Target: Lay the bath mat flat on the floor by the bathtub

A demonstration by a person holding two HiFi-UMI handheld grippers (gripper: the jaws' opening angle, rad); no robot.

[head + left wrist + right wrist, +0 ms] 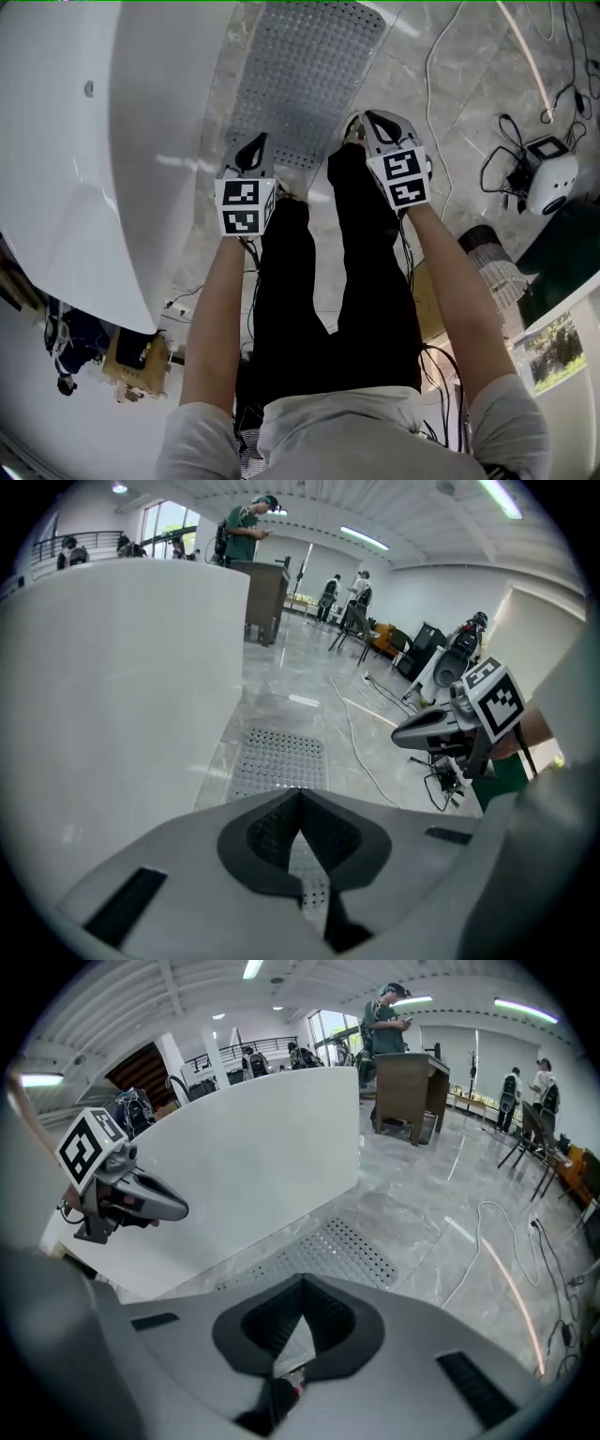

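Head view showed the pale grey rubbery bath mat [305,75], a long rectangle with rounded corners, its surface dotted with rows of small holes. It lay spread flat on the glossy grey marble-patterned floor [478,112], one long edge just beside the curved wall of the smooth white bathtub [94,141]. The left gripper [255,145] hung above the mat's near end, clear of it, its two ribbed dark pads pressed together with nothing between them. The right gripper [370,122] was alongside at the mat's near right corner, also off the mat, its jaws likewise closed tip to tip and empty. Each carried a white cube printed with black square markers. A thin white cable [433,66] snaked over the floor to the mat's right, and a rounded white device [551,183] sat farther right among black cords.
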